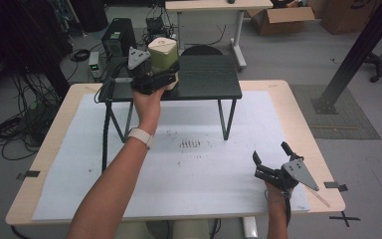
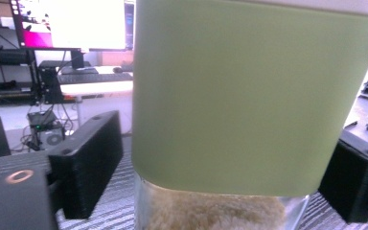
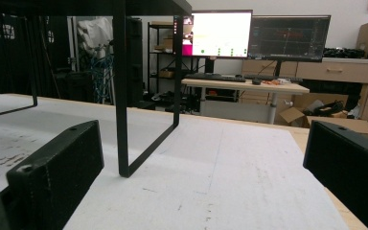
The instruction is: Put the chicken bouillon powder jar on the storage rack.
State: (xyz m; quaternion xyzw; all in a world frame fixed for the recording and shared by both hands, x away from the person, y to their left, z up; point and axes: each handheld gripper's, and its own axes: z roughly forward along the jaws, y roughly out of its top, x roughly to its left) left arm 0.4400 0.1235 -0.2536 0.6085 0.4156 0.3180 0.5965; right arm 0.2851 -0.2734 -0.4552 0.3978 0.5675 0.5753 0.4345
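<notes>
Over on the left, the left gripper (image 1: 160,79) is up at the small black shelf (image 1: 214,82) that stands on the tabletop (image 1: 278,94), and it has the jar (image 1: 163,54) between its fingers. From above the jar sits at the shelf's left end, upright, cream lid on top. In the left gripper view the jar (image 2: 249,96) is right up against the camera: a pale green sleeve over most of the body, clear wall below it with something pale and grainy inside, possibly grain or crumbs. One black finger (image 2: 88,163) stands just to the left of the jar and the other sits at its right side; I can't tell whether the pads are pressing or a hair off, nor whether the base rests on the shelf.

How will it handle? I'd judge it rigid and fairly smooth, so slippery under hard pads, and the filling gives it some weight low down. The clear part may be glass or plastic, so treat it as breakable. The best hold looks like the flat sides of the body, squarely, low enough to keep it from tipping.

Moving right, the white sheet (image 1: 204,169) is bare. Far right, the right gripper (image 1: 272,160) rests near the tabletop's front edge, fingers spread wide, holding nothing.
</notes>
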